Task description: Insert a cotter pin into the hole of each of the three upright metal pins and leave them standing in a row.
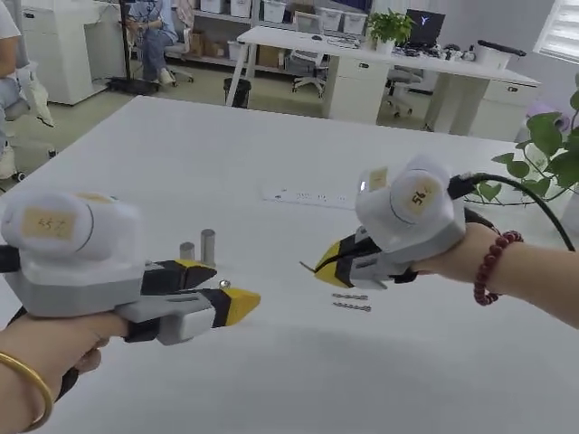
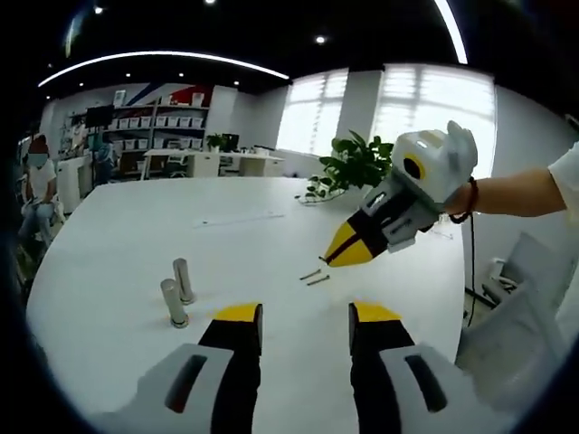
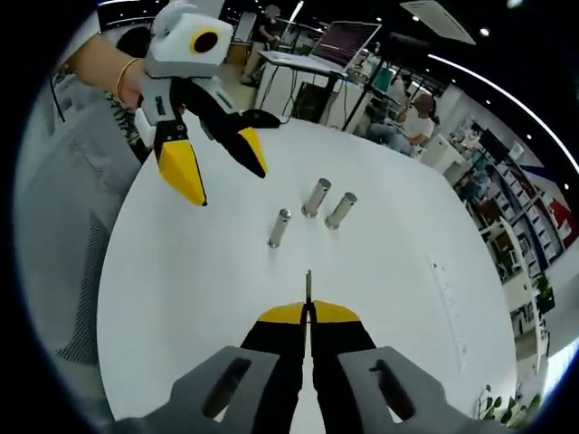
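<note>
White tabletop (image 1: pixel 271 154), three metal pins (image 3: pixel 316 197) standing in a loose cluster, none with a cotter that can be made out. Your right gripper (image 3: pixel 308 312) has its jaws pressed together on one thin cotter pin (image 3: pixel 308 282), tip aimed toward the nearest upright, likely lining up on its hole. Your left gripper (image 1: pixel 233 282) hovers beside the pins, jaws spread, seemingly ready to steady one. Two spare cotter pins (image 1: pixel 351 297) lie just below the right gripper, close to hand. Yellow stickers (image 1: pixel 47 223) on both housings carry handwritten numbers too blurred to read.
</note>
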Demonstrator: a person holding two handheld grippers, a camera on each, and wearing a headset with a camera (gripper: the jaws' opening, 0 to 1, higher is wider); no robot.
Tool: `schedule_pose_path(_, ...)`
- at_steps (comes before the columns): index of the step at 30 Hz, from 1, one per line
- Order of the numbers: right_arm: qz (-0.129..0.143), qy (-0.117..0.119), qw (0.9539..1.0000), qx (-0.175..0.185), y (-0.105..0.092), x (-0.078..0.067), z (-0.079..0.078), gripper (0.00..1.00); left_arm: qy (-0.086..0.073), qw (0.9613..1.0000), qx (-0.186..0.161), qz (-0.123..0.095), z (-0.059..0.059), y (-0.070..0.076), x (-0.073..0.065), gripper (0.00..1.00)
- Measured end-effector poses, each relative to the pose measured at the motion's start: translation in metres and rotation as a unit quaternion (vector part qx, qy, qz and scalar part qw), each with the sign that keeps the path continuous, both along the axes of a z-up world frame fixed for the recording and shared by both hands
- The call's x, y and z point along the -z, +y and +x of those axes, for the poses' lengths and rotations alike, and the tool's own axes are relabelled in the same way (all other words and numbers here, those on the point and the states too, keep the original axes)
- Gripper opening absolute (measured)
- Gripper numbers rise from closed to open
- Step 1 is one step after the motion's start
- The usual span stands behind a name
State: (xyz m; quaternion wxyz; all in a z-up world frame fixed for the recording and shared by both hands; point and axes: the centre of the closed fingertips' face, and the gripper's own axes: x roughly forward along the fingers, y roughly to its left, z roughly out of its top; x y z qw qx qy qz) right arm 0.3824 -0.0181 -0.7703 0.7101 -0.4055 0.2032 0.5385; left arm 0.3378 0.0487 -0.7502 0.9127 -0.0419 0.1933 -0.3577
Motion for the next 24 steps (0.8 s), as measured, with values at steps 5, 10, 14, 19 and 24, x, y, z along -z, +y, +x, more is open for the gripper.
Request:
schedule_pose_path(5,0.003,-0.011,0.9996,-0.027,0.012,-0.004,-0.013,0.02,0.014,0.9997,0.008,-0.02,0.001,-0.009,-0.002,0.32)
schedule_pose_path(10,0.01,-0.016,0.999,-0.041,0.021,-0.007,-0.021,0.02,0.029,0.9988,0.011,-0.037,0.002,-0.014,-0.004,0.28)
schedule_pose_path(14,0.008,-0.026,0.9983,-0.052,0.025,-0.007,-0.027,0.02,0.047,0.9971,0.011,-0.059,0.002,-0.018,-0.005,0.24)
schedule_pose_path(19,0.007,-0.031,0.9975,-0.062,0.029,-0.005,-0.032,0.02,0.08,0.9931,0.008,-0.085,0.002,-0.022,-0.002,0.17)
schedule_pose_path(24,0.004,-0.035,0.9971,-0.067,0.031,-0.004,-0.036,0.02,0.098,0.9903,0.006,-0.098,0.002,-0.026,0.0,0.11)
